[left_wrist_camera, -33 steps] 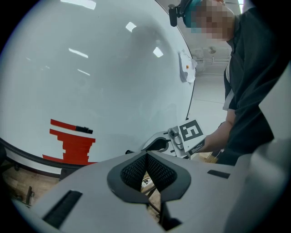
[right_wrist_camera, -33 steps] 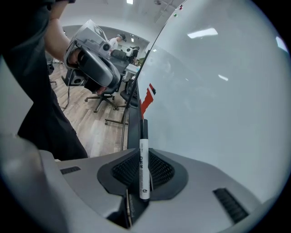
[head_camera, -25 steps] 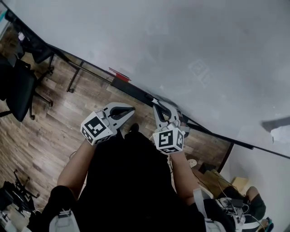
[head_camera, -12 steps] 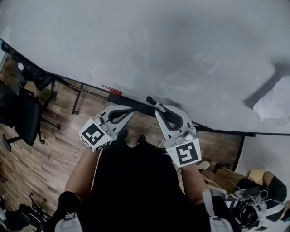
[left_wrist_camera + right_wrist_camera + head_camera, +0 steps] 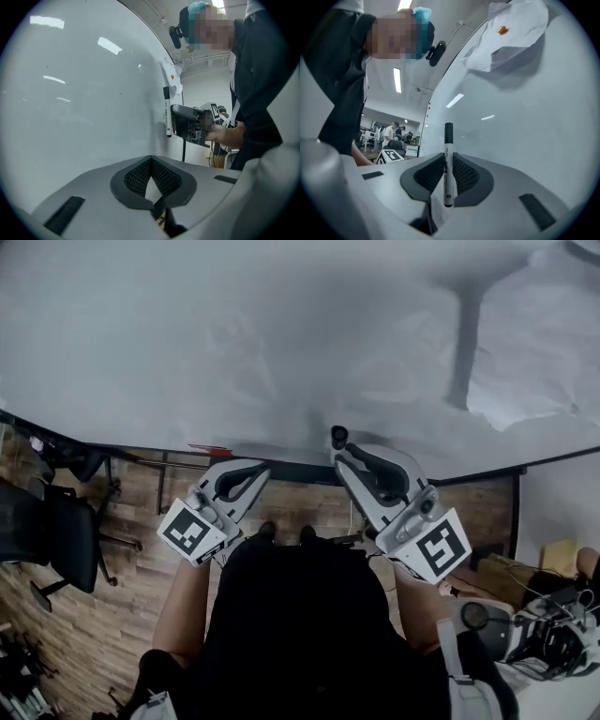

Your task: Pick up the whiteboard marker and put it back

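Whiteboard (image 5: 234,334) ahead; right gripper (image 5: 448,161) clamps marker (image 5: 448,140); left gripper (image 5: 151,161) closed.

My head view looks steeply down from above the left gripper (image 5: 255,470) and right gripper (image 5: 345,456), facing the whiteboard (image 5: 234,343). Each gripper view sits close behind its own jaws, skimming along that whiteboard, which all three views share.
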{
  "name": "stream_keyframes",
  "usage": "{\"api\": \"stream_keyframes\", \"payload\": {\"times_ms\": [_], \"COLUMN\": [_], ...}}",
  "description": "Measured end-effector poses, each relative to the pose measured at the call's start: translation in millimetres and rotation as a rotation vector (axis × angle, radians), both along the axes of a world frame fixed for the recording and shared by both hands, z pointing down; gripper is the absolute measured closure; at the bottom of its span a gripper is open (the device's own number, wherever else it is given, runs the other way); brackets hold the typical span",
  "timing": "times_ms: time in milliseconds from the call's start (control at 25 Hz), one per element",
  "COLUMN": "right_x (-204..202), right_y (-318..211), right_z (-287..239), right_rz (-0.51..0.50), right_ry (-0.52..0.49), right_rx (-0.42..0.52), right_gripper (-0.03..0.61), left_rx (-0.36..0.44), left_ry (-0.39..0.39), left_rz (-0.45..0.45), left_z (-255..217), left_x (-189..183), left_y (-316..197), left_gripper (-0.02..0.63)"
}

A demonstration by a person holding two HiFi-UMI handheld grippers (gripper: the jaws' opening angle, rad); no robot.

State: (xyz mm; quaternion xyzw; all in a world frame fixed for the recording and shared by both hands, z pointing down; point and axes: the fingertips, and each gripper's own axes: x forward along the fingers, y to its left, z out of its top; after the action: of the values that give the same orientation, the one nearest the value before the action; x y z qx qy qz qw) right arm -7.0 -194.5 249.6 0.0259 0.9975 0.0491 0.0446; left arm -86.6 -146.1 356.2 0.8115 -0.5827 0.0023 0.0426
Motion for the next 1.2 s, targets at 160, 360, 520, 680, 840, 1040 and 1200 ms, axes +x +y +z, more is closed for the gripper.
{"api": "stream_keyframes", "payload": {"times_ms": [160, 360, 520, 680, 840, 1040, 1200], "right_x": [30, 65, 85, 93, 95, 83, 79], "right_y": [-18, -41, -51, -56, -56, -50, -46], "right_z": [-13, -27, -33, -34, -30, -29, -29], "right_rz": [0.032, 0.07, 0.08, 0.076, 0.071, 0.07, 0.06], "right_ry": [-0.08, -0.147, -0.195, -0.223, -0.226, -0.209, -0.201], "right_rx": [-0.078, -0.111, -0.14, -0.169, -0.174, -0.167, -0.164], "right_gripper": [0.515, 0.515, 0.515, 0.515, 0.515, 0.515, 0.515], "left_rx": [-0.002, -0.009, -0.015, -0.023, -0.039, -0.058, -0.062], "left_ry": [0.001, 0.004, 0.008, 0.009, 0.007, 0.028, 0.039], "left_rz": [0.022, 0.048, 0.076, 0.09, 0.093, 0.087, 0.081], "left_z": [-5, -7, -7, -5, 0, 7, 10], "left_x": [4, 14, 23, 31, 35, 26, 24], "left_y": [-4, -10, -15, -18, -19, -12, -8], "left_gripper": [0.603, 0.603, 0.603, 0.603, 0.603, 0.603, 0.603]}}
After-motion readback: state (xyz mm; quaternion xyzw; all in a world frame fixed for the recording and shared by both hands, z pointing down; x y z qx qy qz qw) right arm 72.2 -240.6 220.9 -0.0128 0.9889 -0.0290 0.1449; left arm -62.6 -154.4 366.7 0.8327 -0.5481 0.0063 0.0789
